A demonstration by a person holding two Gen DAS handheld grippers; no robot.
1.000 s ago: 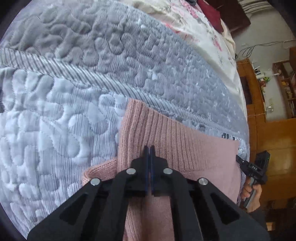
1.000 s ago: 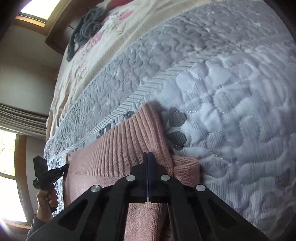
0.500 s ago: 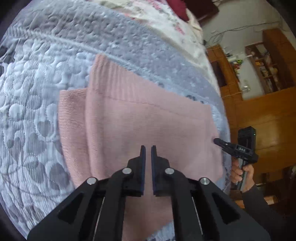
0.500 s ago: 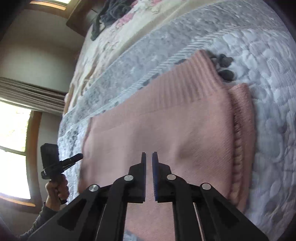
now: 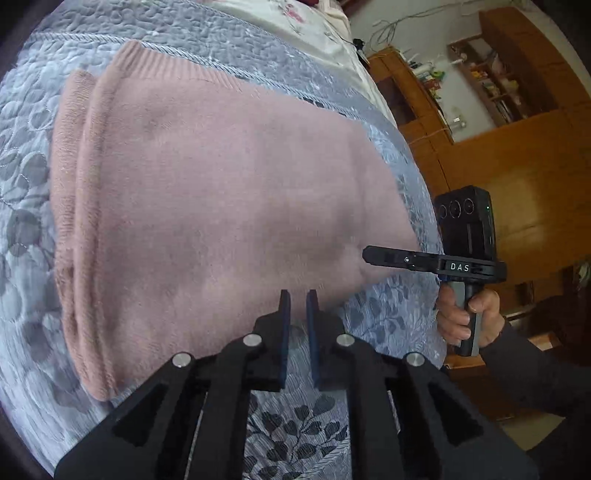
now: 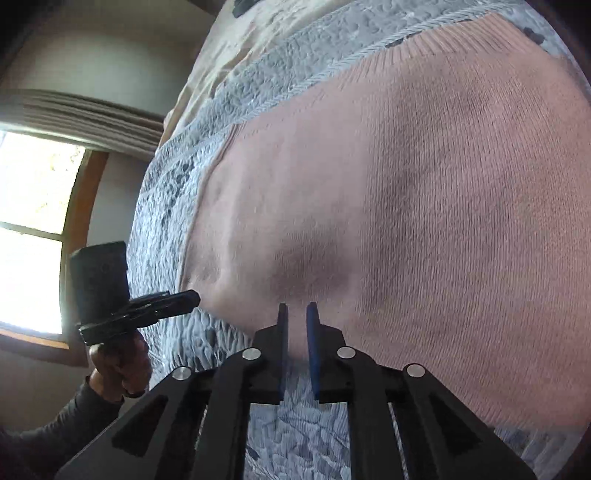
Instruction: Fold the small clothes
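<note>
Inspector: Where is the garment?

Assessor: The pink sweater (image 5: 221, 206) lies flat on the bed (image 5: 369, 317), its near hem close to the bed's near edge, its ribbed band toward the far side.

Inspector: Grippers?

Assessor: Left gripper (image 5: 294, 306) and right gripper (image 6: 294, 319) both stand slightly parted, empty, above that hem, probably released to let the fold settle.

Inspector: Unclear?

Assessor: Layers underneath are hidden; the sweater's right side is cut off.

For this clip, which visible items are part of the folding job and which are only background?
Part of the job:
pink knitted garment, lying folded on the grey quilted bedspread
left claw, open, holding nothing
right claw, open, holding nothing

Just lying about:
floral sheet
wooden shelving
window
</note>
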